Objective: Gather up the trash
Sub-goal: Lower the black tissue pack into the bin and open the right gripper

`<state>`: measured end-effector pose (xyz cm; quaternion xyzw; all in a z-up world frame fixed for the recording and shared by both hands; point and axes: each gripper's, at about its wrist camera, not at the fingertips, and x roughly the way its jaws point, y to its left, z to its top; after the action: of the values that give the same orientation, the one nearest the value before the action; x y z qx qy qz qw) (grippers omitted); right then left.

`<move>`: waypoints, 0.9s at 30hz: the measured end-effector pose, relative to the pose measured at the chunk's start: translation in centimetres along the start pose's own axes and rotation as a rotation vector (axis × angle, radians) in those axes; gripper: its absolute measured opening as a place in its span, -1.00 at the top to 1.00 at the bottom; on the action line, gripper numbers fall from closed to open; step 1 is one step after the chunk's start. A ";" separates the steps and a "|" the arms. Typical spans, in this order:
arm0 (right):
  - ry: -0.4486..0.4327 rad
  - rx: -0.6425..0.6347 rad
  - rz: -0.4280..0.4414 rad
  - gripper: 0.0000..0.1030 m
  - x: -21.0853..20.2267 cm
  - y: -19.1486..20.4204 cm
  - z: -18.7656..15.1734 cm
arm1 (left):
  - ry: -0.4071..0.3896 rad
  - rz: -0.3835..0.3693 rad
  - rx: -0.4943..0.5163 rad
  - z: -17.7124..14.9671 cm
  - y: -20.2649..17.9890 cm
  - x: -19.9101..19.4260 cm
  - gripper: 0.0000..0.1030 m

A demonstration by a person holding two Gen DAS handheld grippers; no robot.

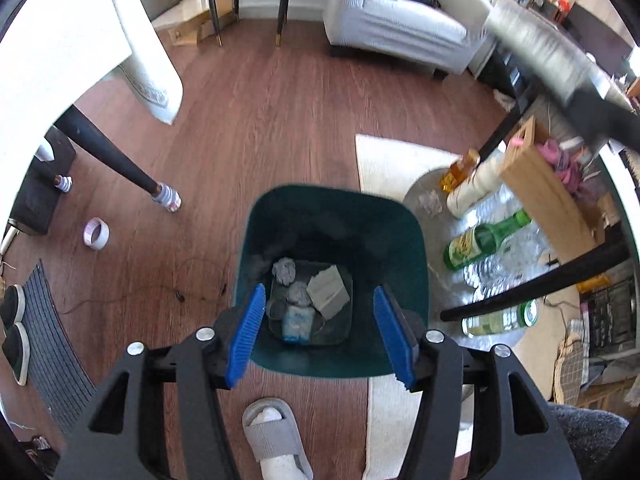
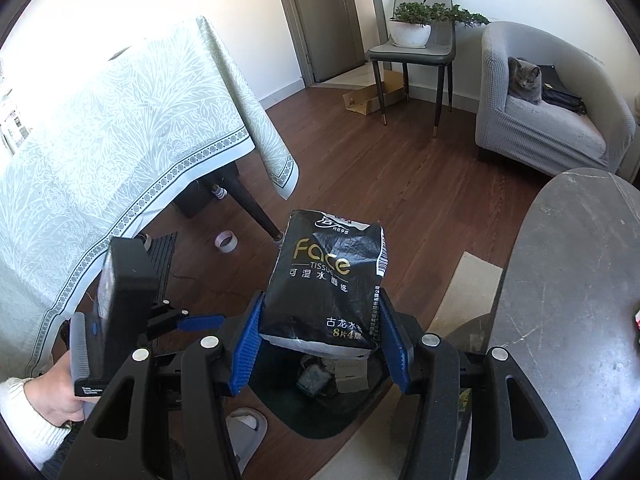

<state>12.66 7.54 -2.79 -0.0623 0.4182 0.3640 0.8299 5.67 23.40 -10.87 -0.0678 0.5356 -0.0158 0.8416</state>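
A tissue pack over the bin

The right gripper point(image 2: 320, 332) pinches a black tissue pack point(image 2: 326, 276) above the green bin point(image 1: 332, 240). The left gripper point(image 1: 320, 332), at 9 o'clock from it, hangs spread and empty over crumpled paper point(image 1: 284, 271) inside.

Right tongs point(image 2: 320, 338) clamp a black tissue pack point(image 2: 326, 280) above the bin point(image 2: 276, 408).
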 end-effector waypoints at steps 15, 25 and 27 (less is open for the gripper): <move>0.123 -0.047 -0.013 -0.05 4.1 1.3 -1.6 | -0.260 -0.035 -0.034 2.8 0.4 -8.1 0.24; 0.219 -0.047 -0.017 -0.05 8.0 1.6 -3.5 | -0.351 -0.063 -0.033 3.7 -0.4 -11.1 0.29; 0.238 -0.047 -0.019 -0.05 8.8 1.7 -3.8 | -0.362 -0.073 -0.043 3.9 -0.3 -11.5 0.29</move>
<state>12.44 12.11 -11.39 -0.1286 0.5045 0.3557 0.7762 4.28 24.59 1.18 -0.1070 0.3726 -0.0225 0.9215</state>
